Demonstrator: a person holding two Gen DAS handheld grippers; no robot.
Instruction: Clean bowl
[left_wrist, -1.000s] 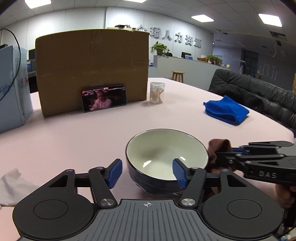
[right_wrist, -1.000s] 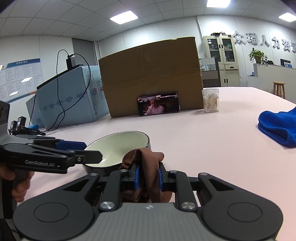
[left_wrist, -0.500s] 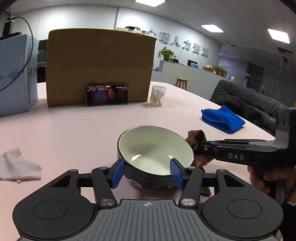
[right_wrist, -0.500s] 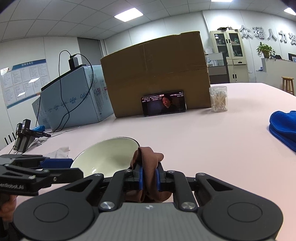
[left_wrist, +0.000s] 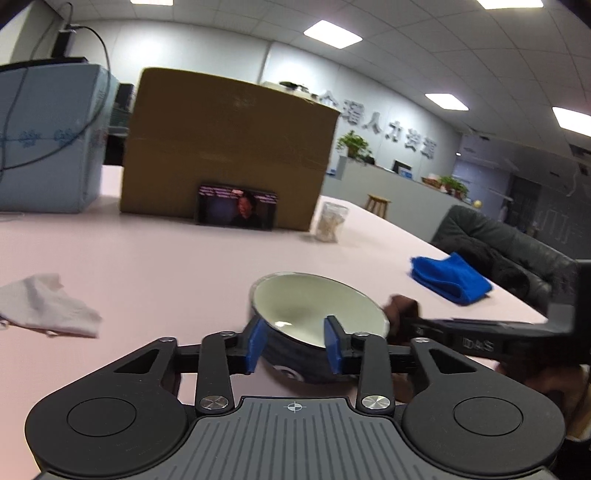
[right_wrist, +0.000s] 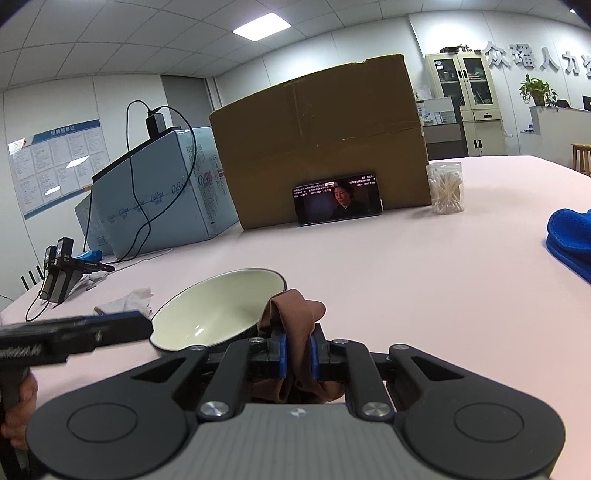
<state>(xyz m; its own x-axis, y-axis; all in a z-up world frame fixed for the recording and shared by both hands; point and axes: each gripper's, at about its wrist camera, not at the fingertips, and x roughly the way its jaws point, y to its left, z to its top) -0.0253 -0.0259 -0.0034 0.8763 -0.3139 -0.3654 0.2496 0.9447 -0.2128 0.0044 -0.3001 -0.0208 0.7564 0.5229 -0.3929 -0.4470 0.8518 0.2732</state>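
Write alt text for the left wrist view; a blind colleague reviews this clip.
The left gripper clamps the rim of a tilted bowl on a pink table. Beside it, the right gripper holds a brown cloth.

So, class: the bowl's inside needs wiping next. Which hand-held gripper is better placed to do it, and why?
The right hand-held gripper: it already grips the brown cloth beside the bowl. The left hand-held gripper is clamped on the bowl's near rim, steadying it.
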